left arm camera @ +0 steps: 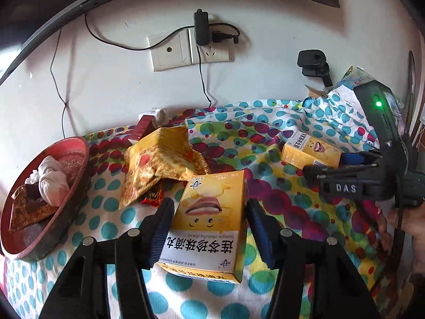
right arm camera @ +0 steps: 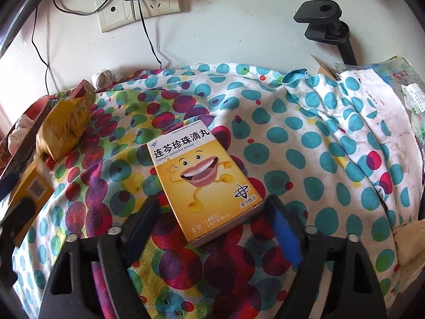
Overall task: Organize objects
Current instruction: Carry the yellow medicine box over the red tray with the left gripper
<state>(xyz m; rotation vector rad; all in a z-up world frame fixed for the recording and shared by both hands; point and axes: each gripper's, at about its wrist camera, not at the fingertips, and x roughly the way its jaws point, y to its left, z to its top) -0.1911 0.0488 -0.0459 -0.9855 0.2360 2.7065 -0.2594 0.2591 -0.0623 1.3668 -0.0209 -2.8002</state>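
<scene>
Both grippers were spread wide w/ nothing grabbed, left gripper [left arm camera: 209, 228] straddling 1 yellow box [left arm camera: 212, 220], right gripper [right arm camera: 212, 212] straddling another yellow box [right arm camera: 204, 180] on the dotted cloth [right arm camera: 305, 146].

A white painted wall [left arm camera: 265, 26] closes the far side, lit by soft daylight. On it sits a double socket plate [left arm camera: 188, 49] with a black adapter [left arm camera: 201, 28] plugged in, thin black cables [left arm camera: 54, 74] trailing down to the left. Farther right, a black clamp mount [right arm camera: 322, 18] stands out on a stem. A dark curved frame [left arm camera: 47, 29] arcs across the upper left. Below, a polka-dot cloth [right arm camera: 305, 143], white with teal, red and yellow spots, covers the tabletop and bunches up at the far right.
</scene>
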